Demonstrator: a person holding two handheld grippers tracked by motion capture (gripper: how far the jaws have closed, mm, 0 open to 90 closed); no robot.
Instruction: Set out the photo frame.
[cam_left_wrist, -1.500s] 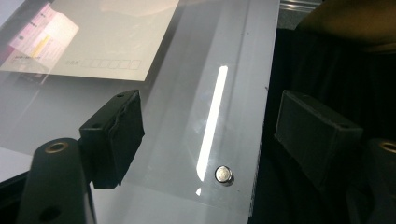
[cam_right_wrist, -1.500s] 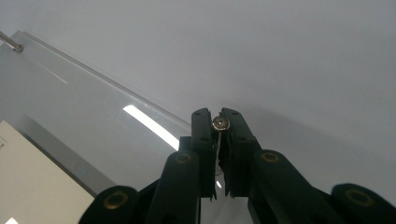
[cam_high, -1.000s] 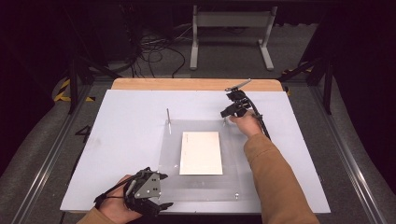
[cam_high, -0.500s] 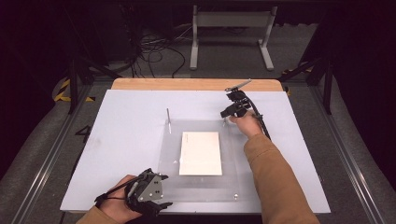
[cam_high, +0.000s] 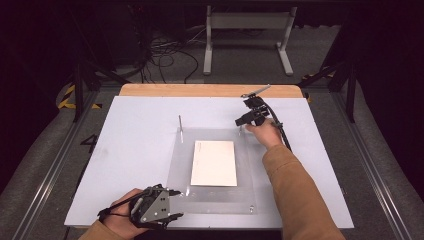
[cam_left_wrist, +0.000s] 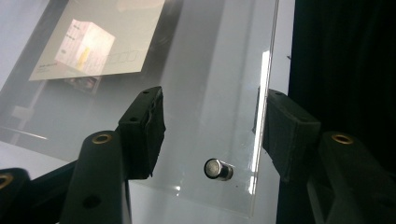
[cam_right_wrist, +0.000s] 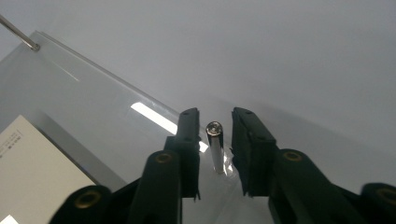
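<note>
Right gripper (cam_right_wrist: 214, 154) jaws parted astride metal pin (cam_right_wrist: 215, 145) at clear plate's (cam_high: 212, 197) far-right corner; slick, rigid (grip mid-shaft). Left gripper (cam_left_wrist: 210, 135) released.

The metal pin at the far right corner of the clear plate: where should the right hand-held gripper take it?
Grip the metal pin on its upright shaft, coming from above with one jaw on each side; the right hand-held gripper already straddles it, open.
</note>
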